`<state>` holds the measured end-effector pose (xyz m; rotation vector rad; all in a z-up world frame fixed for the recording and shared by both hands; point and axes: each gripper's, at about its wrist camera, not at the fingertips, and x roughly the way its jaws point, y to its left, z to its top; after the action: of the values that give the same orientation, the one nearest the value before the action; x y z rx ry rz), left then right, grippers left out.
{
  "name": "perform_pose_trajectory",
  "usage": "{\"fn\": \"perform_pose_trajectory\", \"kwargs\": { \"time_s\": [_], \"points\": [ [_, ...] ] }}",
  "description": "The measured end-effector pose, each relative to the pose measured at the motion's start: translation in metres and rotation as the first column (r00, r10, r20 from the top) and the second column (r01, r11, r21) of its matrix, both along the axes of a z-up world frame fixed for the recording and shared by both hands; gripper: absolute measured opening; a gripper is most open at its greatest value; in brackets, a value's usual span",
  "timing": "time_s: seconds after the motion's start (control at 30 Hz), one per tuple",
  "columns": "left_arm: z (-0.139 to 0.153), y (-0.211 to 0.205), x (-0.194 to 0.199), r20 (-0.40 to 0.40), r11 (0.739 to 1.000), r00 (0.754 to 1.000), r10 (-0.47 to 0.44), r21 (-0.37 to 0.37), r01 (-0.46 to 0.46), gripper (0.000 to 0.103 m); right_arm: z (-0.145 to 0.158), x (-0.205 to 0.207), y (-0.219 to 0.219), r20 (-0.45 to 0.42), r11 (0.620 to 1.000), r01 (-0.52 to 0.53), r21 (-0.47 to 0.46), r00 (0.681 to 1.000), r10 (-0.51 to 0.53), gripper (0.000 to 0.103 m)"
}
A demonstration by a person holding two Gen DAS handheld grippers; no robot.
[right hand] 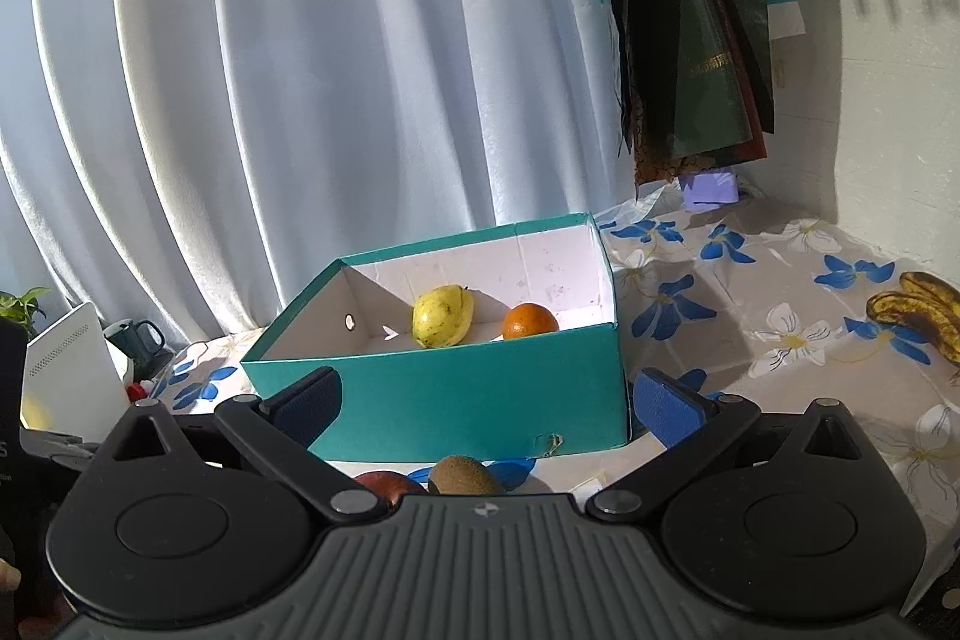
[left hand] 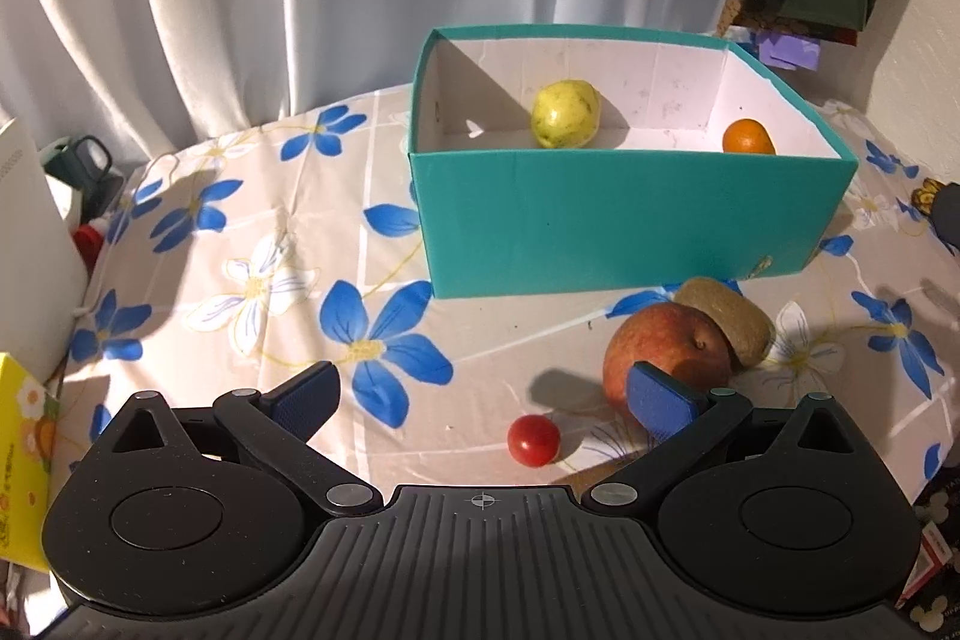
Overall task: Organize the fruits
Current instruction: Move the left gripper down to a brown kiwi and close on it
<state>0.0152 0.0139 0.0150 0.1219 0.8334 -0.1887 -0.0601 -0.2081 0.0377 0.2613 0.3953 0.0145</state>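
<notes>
A teal box (left hand: pixel 624 220) stands on the flowered tablecloth and holds a yellow-green pear (left hand: pixel 565 113) and an orange (left hand: pixel 747 137). In front of it lie a red apple (left hand: pixel 666 349), a brown kiwi (left hand: pixel 729 319) leaning on the apple, and a cherry tomato (left hand: pixel 533 440). My left gripper (left hand: pixel 480 406) is open and empty, low over the cloth, its right finger just in front of the apple. My right gripper (right hand: pixel 486 409) is open and empty, facing the box (right hand: pixel 468 394), with the kiwi (right hand: pixel 465 475) and apple (right hand: pixel 384 484) just below it. The pear (right hand: pixel 442 316) and orange (right hand: pixel 530 321) show inside.
Spotted bananas (right hand: pixel 918 313) lie on the cloth at the right. A white device (right hand: pixel 66 364) and a dark mug (right hand: pixel 135 340) stand at the left edge. A yellow carton (left hand: pixel 24 460) sits at the near left. Dark bags (right hand: pixel 690 10) hang behind; a curtain backs the table.
</notes>
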Motion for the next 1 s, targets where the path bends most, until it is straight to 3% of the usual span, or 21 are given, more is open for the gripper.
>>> {"fn": "perform_pose_trajectory", "kwargs": {
  "time_s": [0.37, 1.0],
  "points": [
    [-0.026, -0.018, -0.023, -0.046, 0.998, 0.997, -0.063, -0.012, 0.062, 0.103, -0.013, -0.013, 0.013, -0.049, 0.998, -0.047, -0.037, 0.998, 0.045, 0.103],
    [-0.052, -0.03, -0.006, -0.173, 0.999, 0.984, 0.042, 0.016, -0.039, 0.103, -0.019, -0.02, 0.003, -0.072, 0.998, -0.061, -0.034, 0.996, 0.058, 0.103]
  ]
}}
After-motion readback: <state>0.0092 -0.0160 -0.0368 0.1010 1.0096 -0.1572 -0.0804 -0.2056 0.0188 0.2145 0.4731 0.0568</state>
